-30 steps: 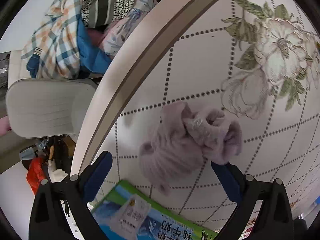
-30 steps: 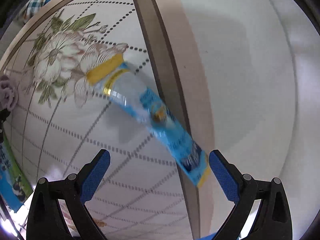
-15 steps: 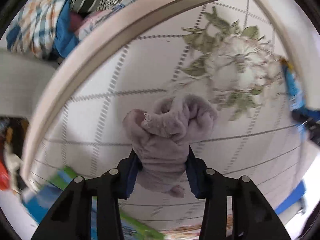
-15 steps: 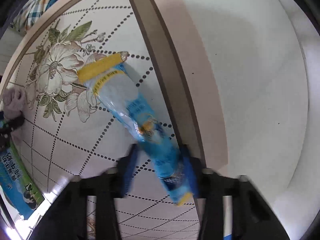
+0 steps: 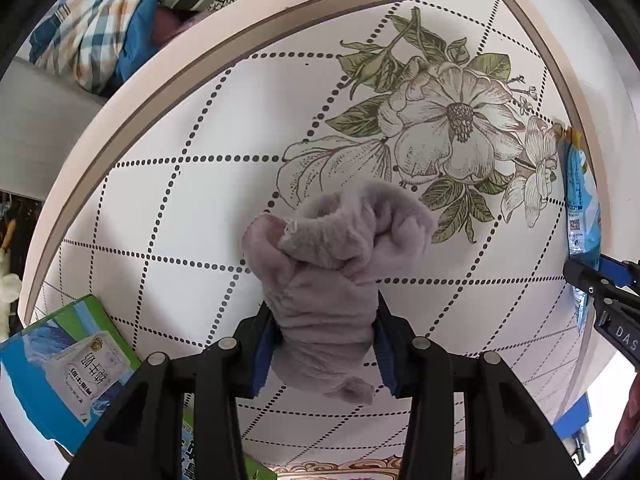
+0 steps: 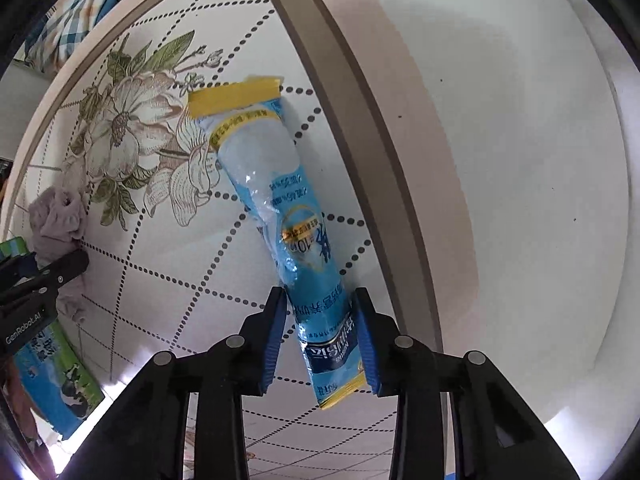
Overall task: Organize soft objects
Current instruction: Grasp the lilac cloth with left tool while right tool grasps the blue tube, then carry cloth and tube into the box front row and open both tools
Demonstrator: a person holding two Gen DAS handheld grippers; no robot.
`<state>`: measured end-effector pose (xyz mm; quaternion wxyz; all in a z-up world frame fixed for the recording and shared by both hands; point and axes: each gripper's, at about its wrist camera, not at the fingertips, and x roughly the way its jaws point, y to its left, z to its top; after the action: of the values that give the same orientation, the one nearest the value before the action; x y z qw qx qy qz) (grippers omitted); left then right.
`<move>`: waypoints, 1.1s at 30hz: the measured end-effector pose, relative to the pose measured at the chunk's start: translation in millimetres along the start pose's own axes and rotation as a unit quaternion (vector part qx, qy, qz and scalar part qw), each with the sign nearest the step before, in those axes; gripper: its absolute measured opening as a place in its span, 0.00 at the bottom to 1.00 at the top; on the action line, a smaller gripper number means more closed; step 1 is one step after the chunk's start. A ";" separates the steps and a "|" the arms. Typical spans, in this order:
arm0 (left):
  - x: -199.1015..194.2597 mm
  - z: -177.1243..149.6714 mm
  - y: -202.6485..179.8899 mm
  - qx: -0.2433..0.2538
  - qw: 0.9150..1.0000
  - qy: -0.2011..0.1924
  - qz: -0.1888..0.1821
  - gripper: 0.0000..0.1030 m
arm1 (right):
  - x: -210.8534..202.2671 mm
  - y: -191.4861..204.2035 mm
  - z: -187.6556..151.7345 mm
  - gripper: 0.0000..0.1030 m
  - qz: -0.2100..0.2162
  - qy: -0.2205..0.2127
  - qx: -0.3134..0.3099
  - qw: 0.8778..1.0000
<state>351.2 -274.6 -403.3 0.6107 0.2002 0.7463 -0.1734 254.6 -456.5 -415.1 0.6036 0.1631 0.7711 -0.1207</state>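
A crumpled lilac fleece cloth (image 5: 332, 264) lies on the flower-patterned table (image 5: 180, 200). My left gripper (image 5: 325, 344) is shut on the cloth's near end. The cloth also shows in the right wrist view (image 6: 56, 220) at the far left. A long blue plastic pouch with yellow ends (image 6: 280, 216) lies along the table's right edge. My right gripper (image 6: 322, 336) is shut on the pouch's near end. The pouch also shows in the left wrist view (image 5: 580, 208), with my right gripper (image 5: 600, 280) on it.
A blue-and-green milk carton (image 5: 68, 364) lies at the table's near left corner; it also shows in the right wrist view (image 6: 56, 384). A pile of checked and striped clothes (image 5: 100, 24) sits beyond the far edge. A white wall (image 6: 520, 160) lies right of the table.
Both grippers were open a second ago. The left one has moved forward and shut on the lilac cloth; the right one has shut on the blue pouch's near end.
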 end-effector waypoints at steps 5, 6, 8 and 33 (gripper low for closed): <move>-4.1 -4.2 -3.0 -0.007 1.000 -0.010 -0.003 0.36 | 0.5 17.3 -17.0 0.33 -0.021 -0.018 -0.002 1.000; -4.2 -5.9 -2.8 -0.008 1.000 -0.010 -0.003 0.36 | -0.1 17.9 -18.3 0.32 -0.018 -0.018 0.000 1.000; -3.2 -6.1 -3.7 -0.014 1.000 -0.012 -0.003 0.35 | -1.3 19.7 -20.5 0.32 -0.018 -0.019 -0.001 1.000; -111.9 -161.7 6.3 -0.088 0.981 -0.125 -0.116 0.33 | -87.5 72.8 -140.5 0.14 0.121 -0.099 -0.024 0.987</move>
<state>237.8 -197.5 -262.2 0.6900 0.0342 0.6947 -0.2003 177.4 -345.2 -295.4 0.6911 0.2280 0.6845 -0.0438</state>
